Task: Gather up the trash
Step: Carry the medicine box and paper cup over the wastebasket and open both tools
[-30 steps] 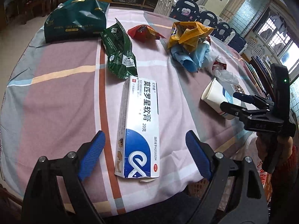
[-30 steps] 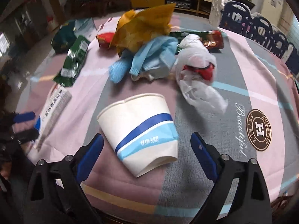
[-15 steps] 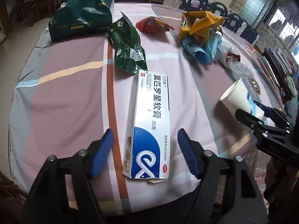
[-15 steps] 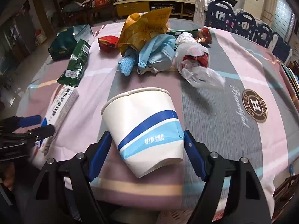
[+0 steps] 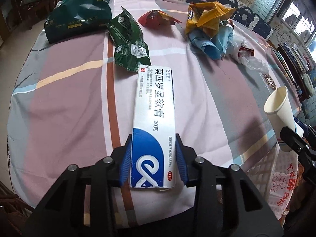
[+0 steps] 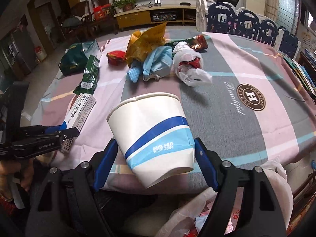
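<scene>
Left wrist: left tool [image 5: 152, 162] now clamps ointment box [image 5: 153, 128], right tool [image 6: 156, 162] paper cup [image 6: 156, 134].

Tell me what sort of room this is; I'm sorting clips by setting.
Most likely a home living or dining room: a cloth-covered table strewn with wrappers, a low TV cabinet beneath a big screen, wooden armchairs, and a child's playpen fence behind.

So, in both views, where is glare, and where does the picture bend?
Left wrist view: window light glares on the white part of the ointment box; the table edge curves strongly. Right wrist view: the paper cup is sharp; dark corners, bowed furniture behind.
</scene>
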Motion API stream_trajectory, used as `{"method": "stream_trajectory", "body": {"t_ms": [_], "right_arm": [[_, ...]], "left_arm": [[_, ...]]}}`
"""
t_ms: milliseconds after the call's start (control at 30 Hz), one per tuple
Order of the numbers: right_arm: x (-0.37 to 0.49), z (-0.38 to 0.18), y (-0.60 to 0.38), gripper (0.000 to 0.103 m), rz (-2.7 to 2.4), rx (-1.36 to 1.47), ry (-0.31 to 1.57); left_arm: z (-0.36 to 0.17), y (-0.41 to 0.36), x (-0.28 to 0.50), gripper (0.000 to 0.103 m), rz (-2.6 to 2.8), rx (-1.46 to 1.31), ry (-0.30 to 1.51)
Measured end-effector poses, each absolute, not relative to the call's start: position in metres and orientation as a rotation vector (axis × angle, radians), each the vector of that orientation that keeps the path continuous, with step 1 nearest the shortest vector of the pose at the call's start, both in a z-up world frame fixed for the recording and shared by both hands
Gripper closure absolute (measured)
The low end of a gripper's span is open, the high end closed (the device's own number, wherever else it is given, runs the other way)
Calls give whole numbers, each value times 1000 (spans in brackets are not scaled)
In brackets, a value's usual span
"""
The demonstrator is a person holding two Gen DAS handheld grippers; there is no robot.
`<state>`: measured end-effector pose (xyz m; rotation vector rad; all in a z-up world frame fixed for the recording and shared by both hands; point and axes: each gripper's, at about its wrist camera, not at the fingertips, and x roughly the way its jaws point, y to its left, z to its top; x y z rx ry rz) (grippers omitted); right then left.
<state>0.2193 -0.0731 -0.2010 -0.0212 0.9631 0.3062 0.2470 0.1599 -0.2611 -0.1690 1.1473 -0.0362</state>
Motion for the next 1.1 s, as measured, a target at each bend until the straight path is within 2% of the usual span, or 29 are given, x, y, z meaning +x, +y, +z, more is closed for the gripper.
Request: {"method": "stream_trajectory", "body": {"t_ms": [200, 333, 833, 967, 1100], "right_arm": [[203, -174, -98, 26, 255, 12, 907], [187, -158, -121, 26, 214, 25, 880], [92, -89, -226, 26, 29, -3, 757], [73, -92, -254, 26, -14, 17, 780], [61, -126, -267, 26, -24, 36, 882]], "left_arm": [[-227, 151, 220, 62, 64, -81, 958], [-198, 123, 194, 62, 39, -133, 881], [-132, -21, 121, 62, -242, -7, 794], [-130, -54, 110, 62, -317, 46, 799], [-130, -83, 96, 62, -365, 116, 795]]}}
